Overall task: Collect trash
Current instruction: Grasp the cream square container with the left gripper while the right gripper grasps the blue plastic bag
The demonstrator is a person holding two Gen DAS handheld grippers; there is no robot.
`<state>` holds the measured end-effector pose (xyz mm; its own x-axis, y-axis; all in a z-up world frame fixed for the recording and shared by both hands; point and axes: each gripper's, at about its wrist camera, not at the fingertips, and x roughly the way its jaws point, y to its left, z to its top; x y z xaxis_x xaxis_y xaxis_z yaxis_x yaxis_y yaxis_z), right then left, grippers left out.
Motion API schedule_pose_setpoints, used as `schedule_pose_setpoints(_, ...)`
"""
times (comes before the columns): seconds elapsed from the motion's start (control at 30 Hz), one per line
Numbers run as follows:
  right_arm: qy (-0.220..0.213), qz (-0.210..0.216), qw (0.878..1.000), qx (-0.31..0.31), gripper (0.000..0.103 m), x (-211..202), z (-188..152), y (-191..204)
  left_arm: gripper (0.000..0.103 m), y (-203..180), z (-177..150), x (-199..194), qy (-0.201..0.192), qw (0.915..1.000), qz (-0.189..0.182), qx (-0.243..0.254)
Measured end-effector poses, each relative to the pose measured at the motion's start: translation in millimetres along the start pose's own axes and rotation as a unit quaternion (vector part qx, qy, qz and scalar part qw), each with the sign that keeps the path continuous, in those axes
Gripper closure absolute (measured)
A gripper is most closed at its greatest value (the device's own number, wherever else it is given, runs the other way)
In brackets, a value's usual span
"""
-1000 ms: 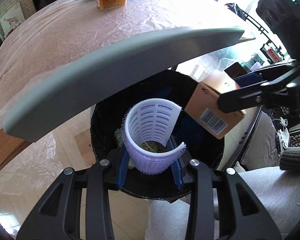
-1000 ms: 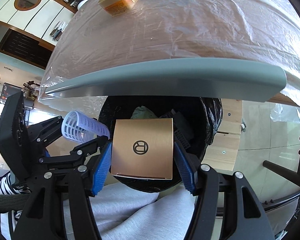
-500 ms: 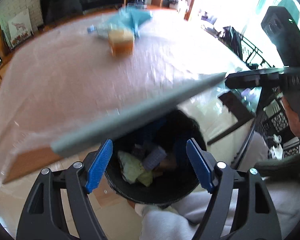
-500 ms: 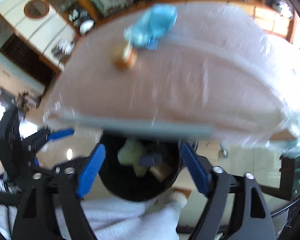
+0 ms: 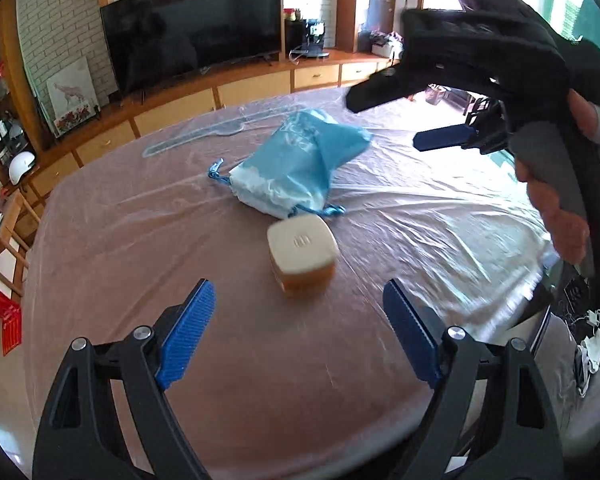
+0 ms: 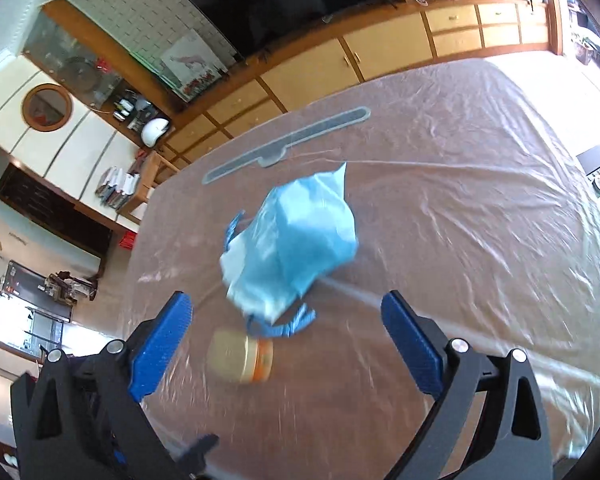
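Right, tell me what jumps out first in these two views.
A light blue drawstring bag lies crumpled mid-table on the plastic-covered table. Just in front of it stands a small amber jar with a cream lid. Both grippers, left gripper and right gripper, hang open and empty above the tabletop.

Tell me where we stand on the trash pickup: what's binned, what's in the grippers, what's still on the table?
Done: a second ago the hair roller and cardboard box were held over the bin; both are gone now. In hand: nothing. The left gripper and right gripper have just been opening and show bare pads. Left: the orange jar and the blue drawstring bag still sit on the plastic-covered table, close together.
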<state>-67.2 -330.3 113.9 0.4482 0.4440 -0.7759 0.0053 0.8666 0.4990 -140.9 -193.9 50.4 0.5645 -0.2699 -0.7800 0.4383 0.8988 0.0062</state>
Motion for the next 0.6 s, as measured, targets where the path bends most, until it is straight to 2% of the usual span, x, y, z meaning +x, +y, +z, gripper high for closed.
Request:
schedule_pose_setpoints(0.23,0.03,-0.002,0.999,0.026,0.009,51.3,34.5,3.8,0.016,5.6,15.1,32.6,0.022,0.9997,-0.001,-0.012)
schedule_pose_setpoints(0.4,0.047,-0.003,0.998,0.036,0.009,72.0,40.6,5.0,0.016,9.5,21.2,45.7,0.029,0.9995,-0.002,-0.014)
schedule_pose_setpoints(0.6,0.038,-0.05,0.998,0.017,0.009,75.9,41.0,12.1,0.016,15.1,24.5,54.8,0.036,0.9991,-0.005,-0.023)
